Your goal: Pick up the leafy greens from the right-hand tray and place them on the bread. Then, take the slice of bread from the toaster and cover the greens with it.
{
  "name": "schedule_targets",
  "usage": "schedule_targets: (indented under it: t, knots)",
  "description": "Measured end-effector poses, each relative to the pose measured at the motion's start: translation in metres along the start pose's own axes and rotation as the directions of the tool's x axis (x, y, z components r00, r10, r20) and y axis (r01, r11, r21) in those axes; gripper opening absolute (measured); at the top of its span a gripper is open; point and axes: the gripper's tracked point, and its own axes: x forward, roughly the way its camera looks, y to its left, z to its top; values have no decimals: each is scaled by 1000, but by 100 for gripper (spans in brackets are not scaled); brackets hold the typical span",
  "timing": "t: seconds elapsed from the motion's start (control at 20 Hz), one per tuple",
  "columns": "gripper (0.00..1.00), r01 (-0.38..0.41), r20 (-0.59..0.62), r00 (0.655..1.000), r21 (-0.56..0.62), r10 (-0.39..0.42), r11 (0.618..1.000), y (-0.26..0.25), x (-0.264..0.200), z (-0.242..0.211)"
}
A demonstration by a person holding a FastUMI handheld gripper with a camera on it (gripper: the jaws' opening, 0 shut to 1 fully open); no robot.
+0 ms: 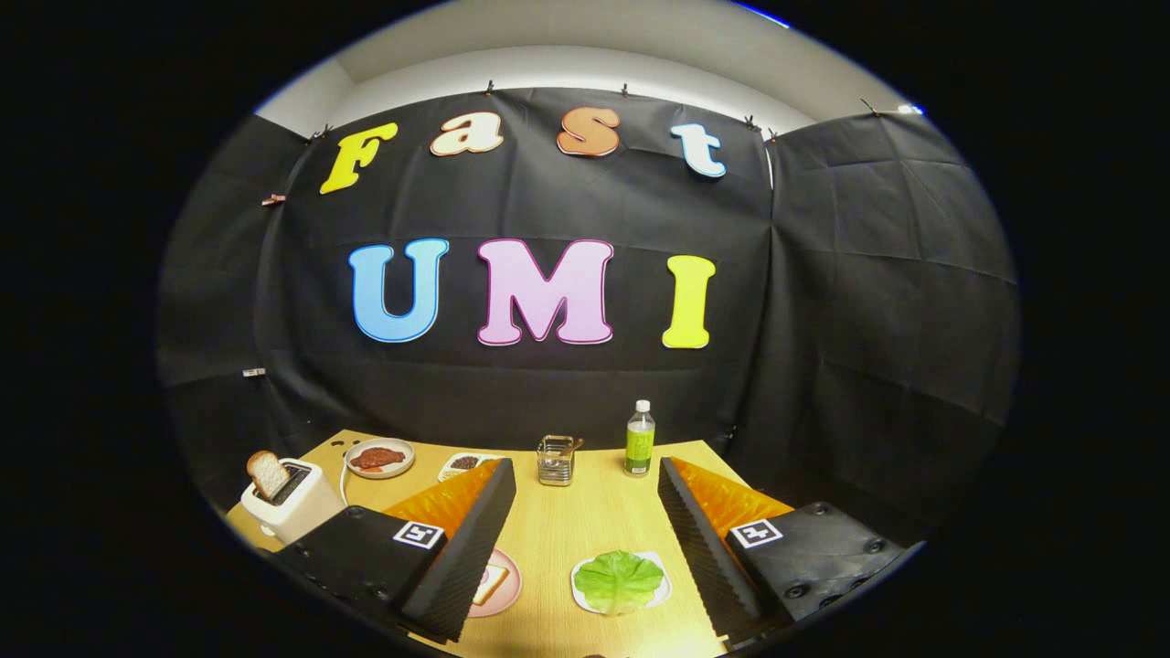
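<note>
The gripper (585, 530) stood wide open above the table (585, 512), its two fingers spread far apart and holding nothing; neither finger touched anything. Between the fingers, low and nearer the right one, the greens (619, 580) lay on a white tray (660, 594), well clear of both fingers. Beside the left finger sat a pink plate (507, 585) with a slice of bread (490, 583) on it, and the finger hid much of both.

Left of the fingers stood a white toaster (297, 503) with a second slice (268, 473) sticking up out of its slot. Beyond it a round plate (379, 457) held something reddish-brown, hard to make out. A small white dish (464, 464) with dark bits was partly covered by the left finger's tip. Farther back, between the fingers, stood a small clear holder with a metal frame (558, 460) and a green bottle (639, 440) with a white cap. The table's near edge and the fingers' bases were cut off.
</note>
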Motion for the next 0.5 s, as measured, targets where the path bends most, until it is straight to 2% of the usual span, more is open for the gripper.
schedule_targets:
  t: [0.3, 0.5]
  knots:
    - [98, -2, -22, 1000, -16, 1, 1000, 2, 3, -6]
    - [97, -30, -81, 996, 2, 31, 1000, -2, 22, -32]
